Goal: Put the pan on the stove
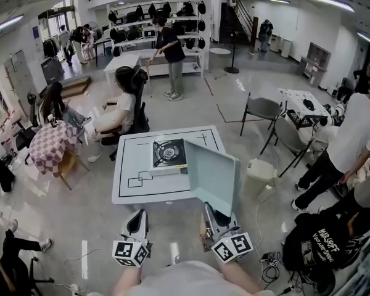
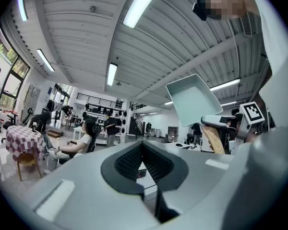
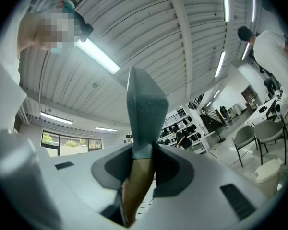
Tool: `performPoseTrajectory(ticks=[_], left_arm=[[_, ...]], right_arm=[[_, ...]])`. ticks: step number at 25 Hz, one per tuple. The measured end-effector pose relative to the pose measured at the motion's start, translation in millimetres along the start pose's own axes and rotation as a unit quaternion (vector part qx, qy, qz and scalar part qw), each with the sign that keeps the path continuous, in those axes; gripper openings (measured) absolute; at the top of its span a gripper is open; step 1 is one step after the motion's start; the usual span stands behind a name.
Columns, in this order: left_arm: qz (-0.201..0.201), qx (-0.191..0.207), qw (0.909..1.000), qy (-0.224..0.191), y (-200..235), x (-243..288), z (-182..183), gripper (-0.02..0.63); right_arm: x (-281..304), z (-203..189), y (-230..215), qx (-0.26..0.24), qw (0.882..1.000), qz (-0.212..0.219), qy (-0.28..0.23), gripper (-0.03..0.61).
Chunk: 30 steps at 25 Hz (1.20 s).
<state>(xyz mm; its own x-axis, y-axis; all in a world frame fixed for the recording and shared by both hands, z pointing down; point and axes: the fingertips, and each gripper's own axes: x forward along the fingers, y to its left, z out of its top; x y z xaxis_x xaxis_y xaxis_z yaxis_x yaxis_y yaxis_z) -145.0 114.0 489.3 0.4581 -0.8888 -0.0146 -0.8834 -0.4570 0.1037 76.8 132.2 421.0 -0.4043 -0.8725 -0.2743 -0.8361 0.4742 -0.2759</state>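
Clamping the wooden handle (image 3: 137, 181) of the pan (image 1: 213, 174) with the right gripper (image 1: 217, 219), jaws part-closed around it. Holding that pan aloft, tilted on edge, over the near right corner of the surface (image 1: 132, 165), just right of the stove (image 1: 169, 153), not on it. With the left gripper (image 1: 137, 224) low before the surface: jaws pressed together, empty.

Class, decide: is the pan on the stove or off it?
Off it. The pan is held up, tilted, by its handle in the right gripper; the stove burner is bare.
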Motion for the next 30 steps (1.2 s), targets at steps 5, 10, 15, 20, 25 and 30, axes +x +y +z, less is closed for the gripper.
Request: performPoseTrajectory(ticks=[5, 10, 15, 20, 25, 30], left_arm=[[0.010, 0.000, 1.0000, -0.001, -2, 9, -5, 0.011], [0.029, -0.002, 0.9996, 0.000, -13, 13, -9, 0.011], [0.043, -0.003, 0.9991, 0.002, -19, 17, -12, 0.011], [0.051, -0.003, 0.9987, 0.006, -5, 33, -17, 0.011], [0.049, 0.000, 0.9987, 0.009, 27, 67, -25, 0.011], [0.038, 0.000, 0.9992, 0.012, 81, 124, -32, 0.011]], right_arm=[[5, -5, -12, 0.009, 1.000, 0.009, 0.003, 0.120], [5, -4, -25, 0.022, 0.999, 0.028, 0.008, 0.120], [9, -2, -33, 0.027, 0.999, 0.045, 0.012, 0.120], [30, -10, -44, 0.033, 0.998, 0.050, 0.017, 0.118], [71, -31, -57, 0.036, 0.998, 0.048, 0.026, 0.118], [135, -58, -72, 0.044, 0.998, 0.044, 0.029, 0.118]])
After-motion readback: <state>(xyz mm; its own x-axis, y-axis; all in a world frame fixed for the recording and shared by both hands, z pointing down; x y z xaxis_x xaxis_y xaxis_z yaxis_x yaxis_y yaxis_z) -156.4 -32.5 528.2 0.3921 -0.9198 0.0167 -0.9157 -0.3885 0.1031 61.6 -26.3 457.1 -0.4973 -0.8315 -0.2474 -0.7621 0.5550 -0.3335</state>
